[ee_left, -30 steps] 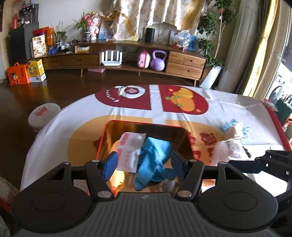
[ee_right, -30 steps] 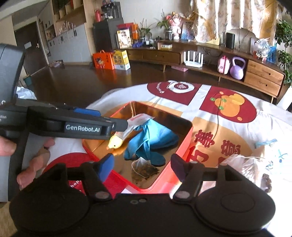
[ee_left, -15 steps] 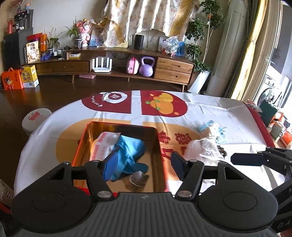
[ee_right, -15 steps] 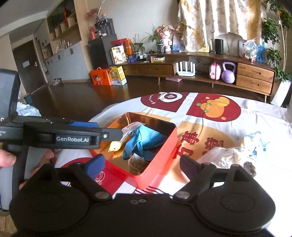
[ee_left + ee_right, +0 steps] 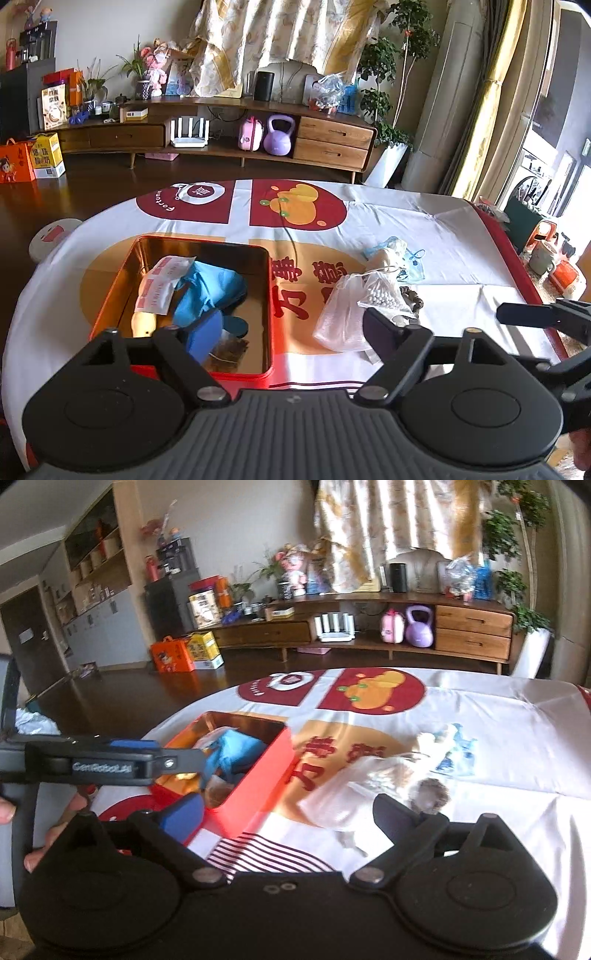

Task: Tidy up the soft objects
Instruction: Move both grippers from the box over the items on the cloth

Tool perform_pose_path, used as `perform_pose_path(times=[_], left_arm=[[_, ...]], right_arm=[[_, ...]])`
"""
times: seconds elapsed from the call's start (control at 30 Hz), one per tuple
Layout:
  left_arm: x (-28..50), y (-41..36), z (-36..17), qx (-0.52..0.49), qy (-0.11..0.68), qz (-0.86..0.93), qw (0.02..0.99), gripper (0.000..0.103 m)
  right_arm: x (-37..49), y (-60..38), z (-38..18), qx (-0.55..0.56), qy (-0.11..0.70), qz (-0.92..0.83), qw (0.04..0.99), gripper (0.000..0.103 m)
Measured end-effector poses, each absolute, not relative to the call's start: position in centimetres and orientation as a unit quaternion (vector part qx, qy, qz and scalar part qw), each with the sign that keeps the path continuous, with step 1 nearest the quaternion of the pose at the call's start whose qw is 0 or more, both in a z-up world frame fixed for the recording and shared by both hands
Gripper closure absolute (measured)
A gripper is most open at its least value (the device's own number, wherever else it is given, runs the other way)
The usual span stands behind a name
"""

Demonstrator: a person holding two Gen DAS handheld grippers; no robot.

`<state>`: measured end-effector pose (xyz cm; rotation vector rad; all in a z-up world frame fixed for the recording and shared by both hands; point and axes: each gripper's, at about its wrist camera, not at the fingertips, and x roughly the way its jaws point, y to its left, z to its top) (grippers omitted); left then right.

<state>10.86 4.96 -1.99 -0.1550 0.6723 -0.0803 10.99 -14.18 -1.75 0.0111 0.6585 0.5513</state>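
Note:
A red tin (image 5: 271, 295) (image 5: 258, 775) with a gold inside sits on the table. In it lie a blue cloth (image 5: 207, 291), a white sachet (image 5: 159, 284), a yellow soft toy (image 5: 144, 323) and a tea bag (image 5: 227, 352). Right of the tin lie a white mesh pouch (image 5: 347, 314) (image 5: 340, 794), a grey fuzzy piece (image 5: 430, 794) and a pale blue cloth item (image 5: 402, 258) (image 5: 454, 753). My left gripper (image 5: 288, 332) is open and empty, above the tin's near right edge. My right gripper (image 5: 288, 816) is open and empty, just short of the pouch.
The table wears a white cloth with red and gold prints (image 5: 295, 210). Its right edge (image 5: 517, 266) drops to clutter on the floor. The left gripper's body (image 5: 103, 764) crosses the right wrist view at left. A wooden sideboard (image 5: 221, 136) stands far behind.
Both grippers have swung right, away from the tin towards the pouch pile, and their fingers have spread wider. The items in the tin have not moved.

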Motion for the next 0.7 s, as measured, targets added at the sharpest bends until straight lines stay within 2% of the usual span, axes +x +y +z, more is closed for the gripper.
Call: perform_pose_path(times=[0.7], left_arm=[[14.5, -1.9, -6.0, -0.048, 0.366, -0.066, 0.927, 0.018]], right_arm=[[15.2, -21.5, -4.0, -0.007, 0.331, 0.209, 0.920, 0.003]])
